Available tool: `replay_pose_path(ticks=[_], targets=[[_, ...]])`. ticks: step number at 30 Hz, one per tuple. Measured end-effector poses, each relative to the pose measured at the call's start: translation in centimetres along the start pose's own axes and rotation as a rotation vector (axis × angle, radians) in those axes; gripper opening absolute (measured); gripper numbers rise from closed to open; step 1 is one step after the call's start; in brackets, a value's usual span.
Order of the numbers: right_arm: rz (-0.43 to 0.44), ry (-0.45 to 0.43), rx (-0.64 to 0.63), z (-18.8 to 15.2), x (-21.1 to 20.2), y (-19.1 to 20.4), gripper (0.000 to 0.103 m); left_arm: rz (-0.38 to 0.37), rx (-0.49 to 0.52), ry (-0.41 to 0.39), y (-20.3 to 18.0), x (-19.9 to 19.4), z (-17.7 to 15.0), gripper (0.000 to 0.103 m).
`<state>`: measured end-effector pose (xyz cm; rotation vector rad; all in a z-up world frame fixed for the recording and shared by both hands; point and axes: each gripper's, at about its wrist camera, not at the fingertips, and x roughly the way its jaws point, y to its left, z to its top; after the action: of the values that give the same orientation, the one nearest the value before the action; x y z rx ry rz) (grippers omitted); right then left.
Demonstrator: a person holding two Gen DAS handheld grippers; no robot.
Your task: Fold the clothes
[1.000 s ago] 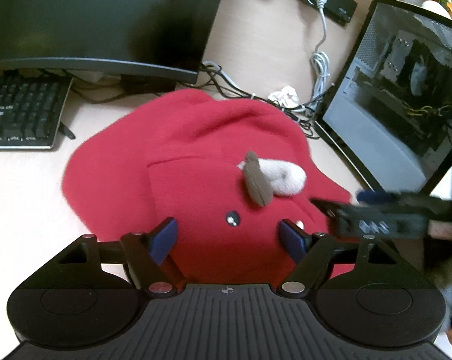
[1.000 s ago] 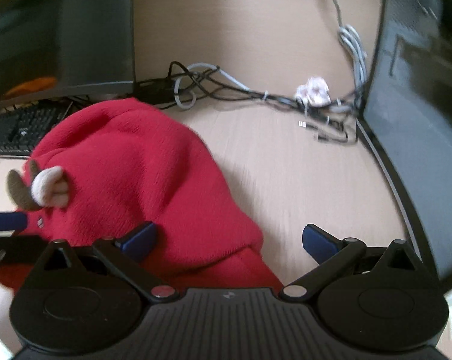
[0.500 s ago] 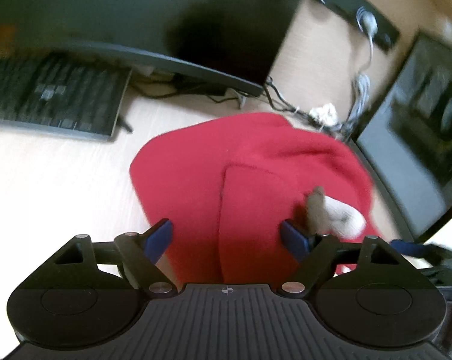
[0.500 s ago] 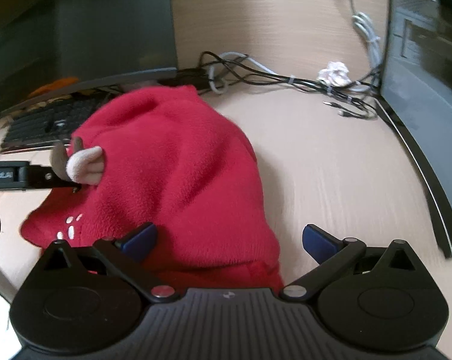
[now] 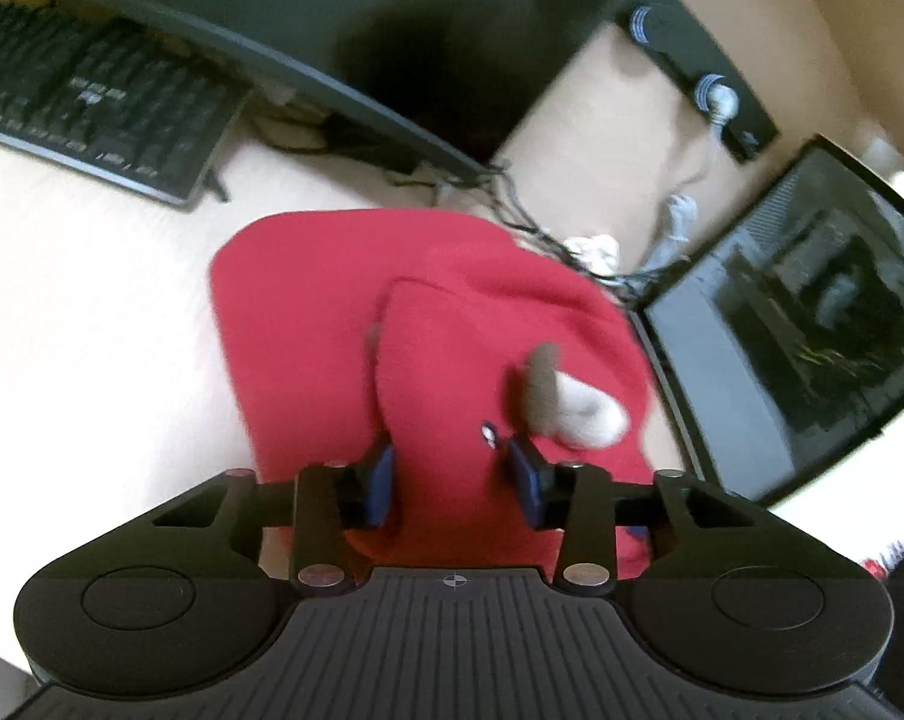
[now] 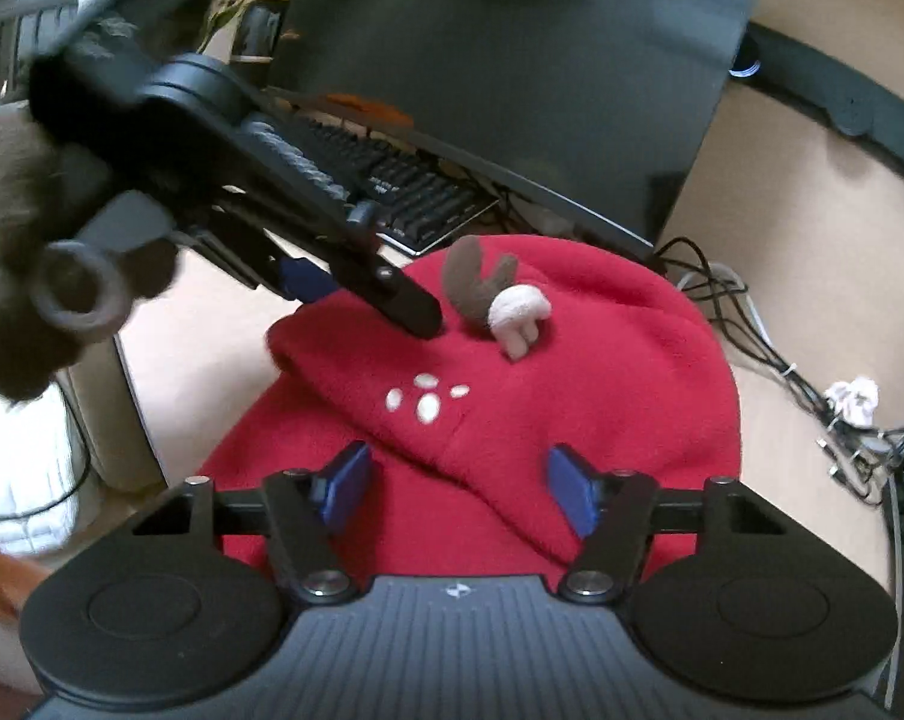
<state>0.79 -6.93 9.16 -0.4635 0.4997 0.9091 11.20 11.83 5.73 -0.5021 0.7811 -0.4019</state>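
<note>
Pale wooden bench (image 6: 812,276) carrying red fleece garment (image 6: 602,372); left claw (image 5: 452,477) half-open, empty, straddling near hem; right claw (image 6: 455,489) gaping, empty, hovering over fold.

Red fleece garment (image 6: 602,372) with white paw-print spots (image 6: 425,399) and a brown-and-cream antler (image 6: 494,300), ahead of blue-padded black grippers; black keyboard (image 5: 86,102) beyond.

A red fleece garment (image 6: 602,360) lies bunched on the light surface (image 5: 92,300), one layer folded over another. On its top sit a small brown antler (image 6: 470,282), a beige plush ear (image 6: 518,318) beside it, and a white paw print (image 6: 425,399) nearer.
</note>
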Motion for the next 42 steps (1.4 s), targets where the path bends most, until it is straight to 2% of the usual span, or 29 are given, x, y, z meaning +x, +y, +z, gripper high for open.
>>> replay_pose_path(ticks=[2, 6, 10, 12, 14, 17, 19, 22, 23, 25, 26, 28, 30, 32, 35, 38, 42], targets=[[0.062, -0.019, 0.052, 0.4, -0.7, -1.2, 0.058, -0.002, 0.016, 0.024, -0.7, -0.8, -0.5, 0.042], [0.193, 0.032, -0.017, -0.4, -1.6, -1.7, 0.061, 0.081, 0.085, 0.066, -0.6, -1.2, -2.8, 0.047], [0.255, 0.046, -0.028, -0.3, -2.7, -3.4, 0.064, 0.103, 0.12, 0.035, -1.0, -1.9, -2.8, 0.05], [0.242, -0.002, 0.038, 1.1, -3.6, -5.8, 0.077, 0.11, 0.134, 0.016, -1.2, -2.3, -2.6, 0.051], [0.208, -0.069, 0.13, 2.1, -4.6, -8.1, 0.086, 0.116, 0.149, -0.004, -1.5, -2.7, -2.4, 0.051], [0.146, -0.122, 0.3, 2.5, -4.3, -11.9, 0.086, 0.125, 0.171, -0.033, -1.8, -3.3, -2.1, 0.054], [0.121, -0.11, 0.406, 2.1, -2.7, -14.0, 0.086, 0.091, 0.185, -0.072, -3.0, -3.9, -1.4, 0.058], [0.148, -0.053, 0.46, 1.2, 1.1, -14.3, 0.086, 0.023, 0.221, -0.128, -5.0, -4.2, -0.4, 0.073], [0.151, -0.015, 0.454, 1.0, 2.7, -13.8, 0.086, 0.0, 0.238, -0.144, -5.8, -4.0, -0.1, 0.078], [0.113, 0.04, 0.42, 0.1, 5.1, -12.2, 0.091, -0.032, 0.241, -0.129, -6.2, -2.4, 0.2, 0.079], [0.113, 0.043, 0.421, -0.1, 5.5, -11.9, 0.095, -0.025, 0.231, -0.106, -6.0, -1.3, 0.1, 0.079], [0.141, 0.065, 0.416, 0.2, 5.6, -12.3, 0.095, 0.023, 0.177, -0.047, -4.7, 1.1, -0.4, 0.079], [0.141, 0.058, 0.356, 1.0, 4.7, -13.0, 0.095, 0.044, 0.109, -0.012, -3.3, 2.6, -1.0, 0.076], [0.134, 0.038, 0.351, 2.2, 4.3, -14.2, 0.095, 0.045, 0.127, -0.02, -3.0, 2.9, -1.6, 0.076], [0.037, 0.004, 0.316, 4.6, 4.5, -16.4, 0.097, 0.046, 0.165, -0.023, -3.2, 3.1, -1.8, 0.078], [-0.032, 0.045, 0.249, 7.2, 8.2, -17.4, 0.097, 0.052, 0.193, -0.024, -3.1, 3.1, -2.1, 0.079], [-0.022, 0.204, 0.161, 8.3, 15.2, -17.4, 0.097, 0.062, 0.224, -0.024, -3.5, 3.0, -2.3, 0.08]])
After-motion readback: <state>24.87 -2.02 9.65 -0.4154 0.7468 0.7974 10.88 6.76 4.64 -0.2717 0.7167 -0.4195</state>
